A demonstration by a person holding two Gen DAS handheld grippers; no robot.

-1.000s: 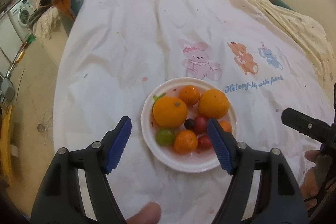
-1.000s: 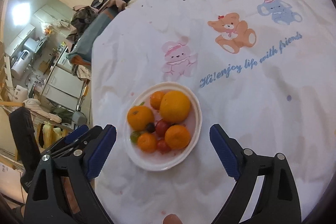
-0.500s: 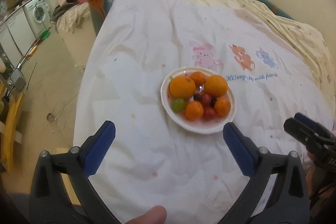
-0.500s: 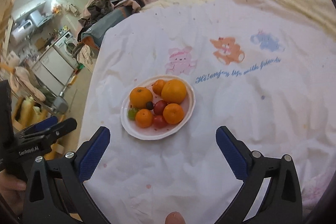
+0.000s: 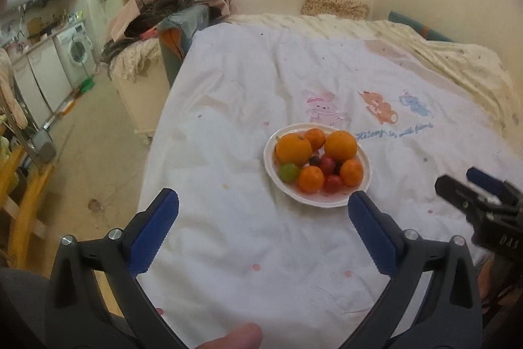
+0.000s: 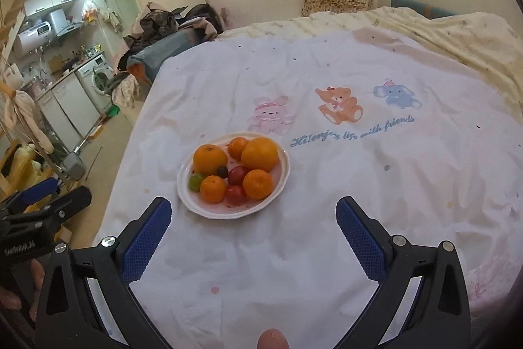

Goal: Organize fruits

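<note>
A white plate (image 5: pixel 271 164) (image 6: pixel 281 182) stands on a white printed sheet, heaped with fruit. Two big oranges (image 5: pixel 293 149) (image 6: pixel 260 153) lie at its far side. Smaller tangerines (image 5: pixel 310 179) (image 6: pixel 257 184), red cherry tomatoes (image 5: pixel 332 183) (image 6: pixel 237 175), a dark grape (image 6: pixel 223 171) and a green fruit (image 5: pixel 288 171) (image 6: pixel 195 181) fill the rest. My left gripper (image 5: pixel 263 206) hangs open, short of the plate, nothing between its blue pads. My right gripper (image 6: pixel 253 215) is open too, empty, just short of the plate.
The sheet (image 6: pixel 359 179) with cartoon animals covers a bed; a cream blanket (image 6: pixel 441 31) lies at its far right. The bed edge drops to the floor (image 5: pixel 88 152) on the left. A clothes pile (image 5: pixel 170 5) and a washing machine (image 5: pixel 73 49) stand beyond.
Both grippers drew back from the plate and rose a little, so it looks smaller and farther off. Both jaws spread wider. The fruit stayed in place.
</note>
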